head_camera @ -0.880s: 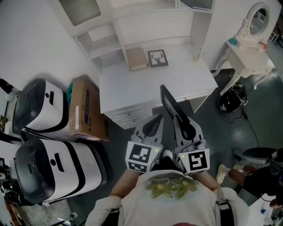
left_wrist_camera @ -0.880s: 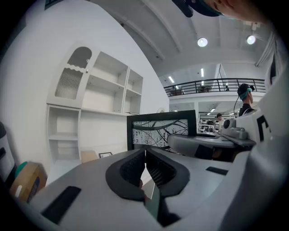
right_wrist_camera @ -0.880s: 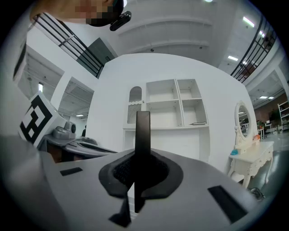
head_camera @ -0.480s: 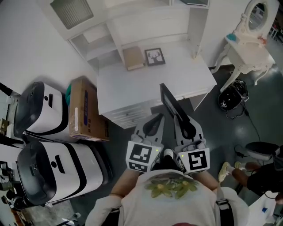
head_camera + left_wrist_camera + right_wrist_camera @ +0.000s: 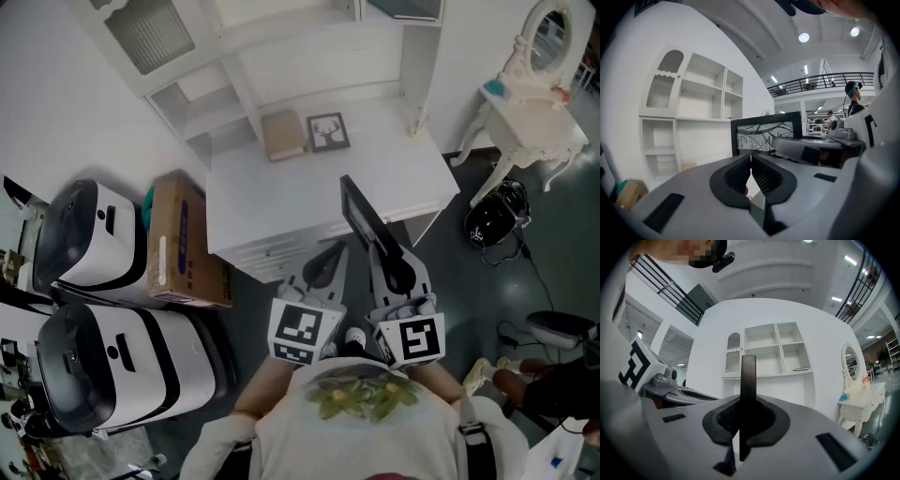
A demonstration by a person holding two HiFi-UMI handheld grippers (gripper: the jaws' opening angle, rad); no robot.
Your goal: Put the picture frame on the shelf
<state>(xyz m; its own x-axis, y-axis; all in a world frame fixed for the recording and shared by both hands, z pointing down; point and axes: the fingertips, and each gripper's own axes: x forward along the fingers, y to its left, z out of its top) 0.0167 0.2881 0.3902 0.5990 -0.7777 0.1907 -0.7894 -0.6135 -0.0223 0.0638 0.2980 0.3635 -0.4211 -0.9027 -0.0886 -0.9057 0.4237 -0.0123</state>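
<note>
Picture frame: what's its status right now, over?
Right gripper shut on picture frame, held edge-on. Left gripper shut, empty. Frame not yet on shelf; white desk lies between, path looks open.

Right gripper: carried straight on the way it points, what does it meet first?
Probably the white shelf unit, near its louvred door, with the held picture frame touching first. Nothing nearer shows in that line, though depth is unclear.
</note>
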